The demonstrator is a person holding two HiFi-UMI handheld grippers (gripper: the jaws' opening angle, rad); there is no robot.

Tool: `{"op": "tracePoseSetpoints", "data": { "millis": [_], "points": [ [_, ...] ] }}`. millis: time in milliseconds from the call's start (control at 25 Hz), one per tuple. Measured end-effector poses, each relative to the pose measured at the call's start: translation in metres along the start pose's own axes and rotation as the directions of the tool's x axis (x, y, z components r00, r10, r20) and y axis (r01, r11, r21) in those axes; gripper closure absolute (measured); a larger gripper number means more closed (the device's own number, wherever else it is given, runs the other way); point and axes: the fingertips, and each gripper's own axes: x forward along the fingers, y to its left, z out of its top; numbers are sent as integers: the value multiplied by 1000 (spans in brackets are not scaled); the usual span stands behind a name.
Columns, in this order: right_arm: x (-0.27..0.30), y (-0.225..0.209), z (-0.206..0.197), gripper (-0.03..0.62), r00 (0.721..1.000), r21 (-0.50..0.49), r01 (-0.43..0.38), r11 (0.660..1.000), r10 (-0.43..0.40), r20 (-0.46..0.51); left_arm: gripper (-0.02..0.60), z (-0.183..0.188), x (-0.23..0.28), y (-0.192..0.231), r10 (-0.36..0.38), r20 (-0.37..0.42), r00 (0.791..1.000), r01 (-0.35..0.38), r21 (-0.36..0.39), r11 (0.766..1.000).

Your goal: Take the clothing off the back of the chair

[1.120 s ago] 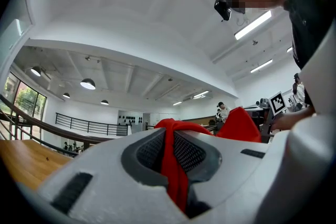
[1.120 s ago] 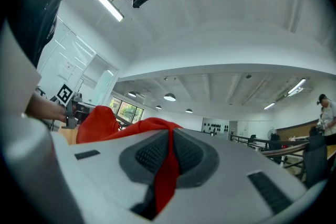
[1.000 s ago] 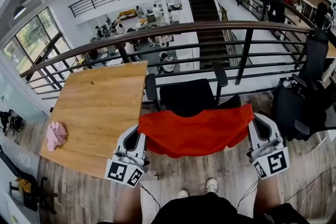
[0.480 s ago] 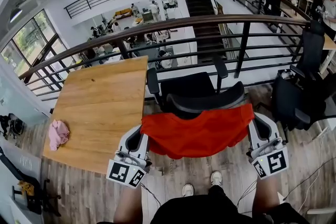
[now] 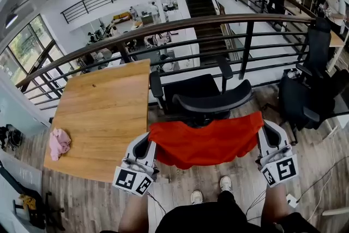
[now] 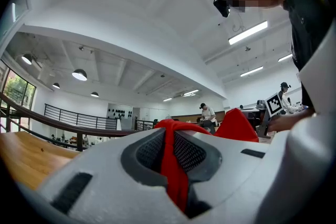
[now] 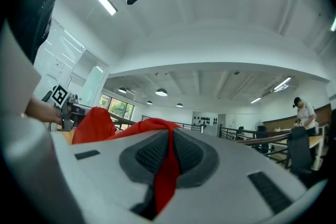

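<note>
Between knurled grey pads [image 6: 192, 152], soft red cloth [image 6: 171, 168] bunches.

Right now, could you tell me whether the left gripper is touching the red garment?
Touching. The left gripper view shows the red garment pinched between the fingers of the left gripper.

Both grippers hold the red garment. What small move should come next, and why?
Probably swing the red garment left toward the wooden table: the left gripper and right gripper each pinch an edge, and it appears clear of the chair back.
</note>
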Motion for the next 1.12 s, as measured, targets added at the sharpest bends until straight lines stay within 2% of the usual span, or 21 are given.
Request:
{"op": "tracePoseSetpoints", "data": {
  "millis": [360, 1120],
  "points": [
    [-3, 5, 1, 569, 1000, -63, 4, 998, -5, -5, 538, -1, 2, -4, -20, 3, 1000, 20, 4, 1000],
    [7, 6, 2, 568, 1000, -73, 2, 997, -3, -15, 537, 0, 11, 0, -25, 0, 1000, 25, 6, 1000]
  ]
}}
